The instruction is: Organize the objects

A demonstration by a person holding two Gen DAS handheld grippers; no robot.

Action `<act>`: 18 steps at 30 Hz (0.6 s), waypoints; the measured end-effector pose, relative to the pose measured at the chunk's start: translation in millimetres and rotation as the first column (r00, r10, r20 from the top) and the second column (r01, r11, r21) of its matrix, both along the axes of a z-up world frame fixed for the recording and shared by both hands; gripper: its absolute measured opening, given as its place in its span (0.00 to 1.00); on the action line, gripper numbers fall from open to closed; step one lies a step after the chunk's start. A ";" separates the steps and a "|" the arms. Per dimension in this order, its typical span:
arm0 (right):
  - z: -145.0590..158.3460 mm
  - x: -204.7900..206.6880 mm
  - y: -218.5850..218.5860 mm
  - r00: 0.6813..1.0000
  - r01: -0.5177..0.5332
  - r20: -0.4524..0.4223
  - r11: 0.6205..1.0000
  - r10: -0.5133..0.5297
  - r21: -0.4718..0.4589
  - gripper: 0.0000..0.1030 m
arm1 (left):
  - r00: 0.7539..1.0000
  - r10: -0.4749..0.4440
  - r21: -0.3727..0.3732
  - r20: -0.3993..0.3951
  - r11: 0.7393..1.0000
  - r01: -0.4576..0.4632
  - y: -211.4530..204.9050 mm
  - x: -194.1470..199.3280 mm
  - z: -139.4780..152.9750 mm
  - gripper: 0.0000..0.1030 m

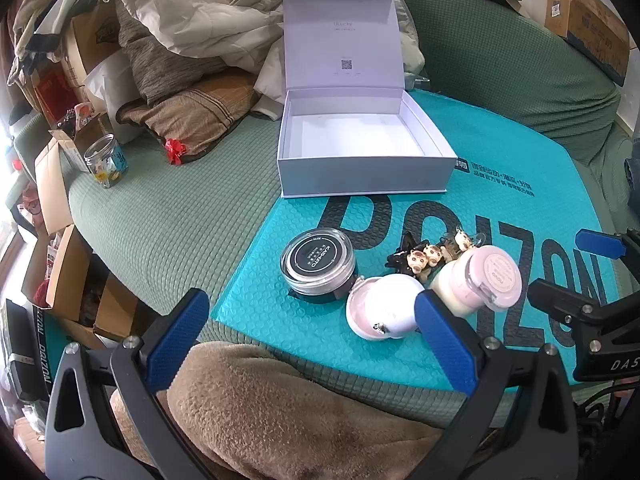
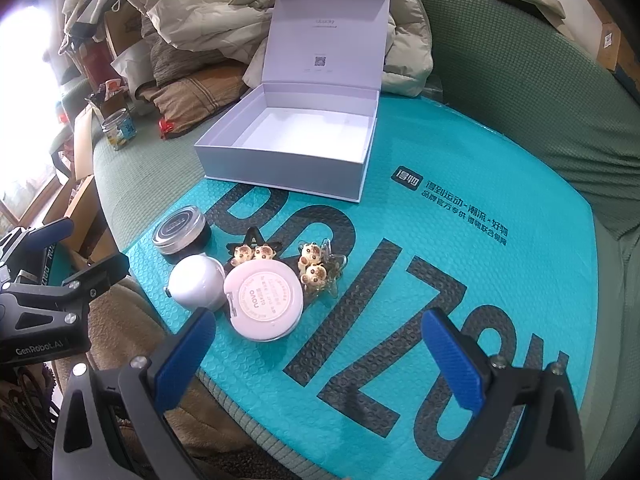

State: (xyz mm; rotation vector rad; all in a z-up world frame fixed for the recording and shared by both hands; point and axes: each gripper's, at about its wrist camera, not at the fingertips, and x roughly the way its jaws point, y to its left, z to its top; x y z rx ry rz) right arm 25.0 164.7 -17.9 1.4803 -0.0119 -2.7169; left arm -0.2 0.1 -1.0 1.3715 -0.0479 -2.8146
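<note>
An open white box (image 1: 362, 160) (image 2: 288, 160) with its lid up stands empty at the back of a teal bubble mailer (image 1: 500, 216) (image 2: 460, 264). In front of it lie a black-lidded jar (image 1: 318, 264) (image 2: 180, 230), a white round case (image 1: 386, 306) (image 2: 197, 283), a pink-lidded jar (image 1: 480, 280) (image 2: 264, 300) and two star hair clips with small bears (image 1: 430, 258) (image 2: 316, 268). My left gripper (image 1: 312, 340) is open and empty just short of the white case. My right gripper (image 2: 320, 356) is open and empty, near the pink-lidded jar.
A green quilted sofa (image 1: 180, 216) carries the mailer. A brown fleece blanket (image 1: 280, 412) lies at the near edge. Pillows and a crumpled quilt (image 1: 192, 20) pile up behind. A clear jar (image 1: 106, 160) and cardboard boxes (image 1: 68, 280) sit at the left.
</note>
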 end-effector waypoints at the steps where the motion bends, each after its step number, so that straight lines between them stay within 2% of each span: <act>1: 0.0 0.2 -0.2 1.000 0.000 0.000 1.000 0.000 0.000 1.00 | 1.000 0.000 0.000 -0.001 1.000 0.000 0.1 0.1 -0.3 1.00; 18: -0.4 -0.1 -0.1 1.000 0.002 0.004 1.000 -0.002 0.001 1.00 | 1.000 -0.003 0.027 0.010 1.000 0.003 -2.8 3.6 -0.9 1.00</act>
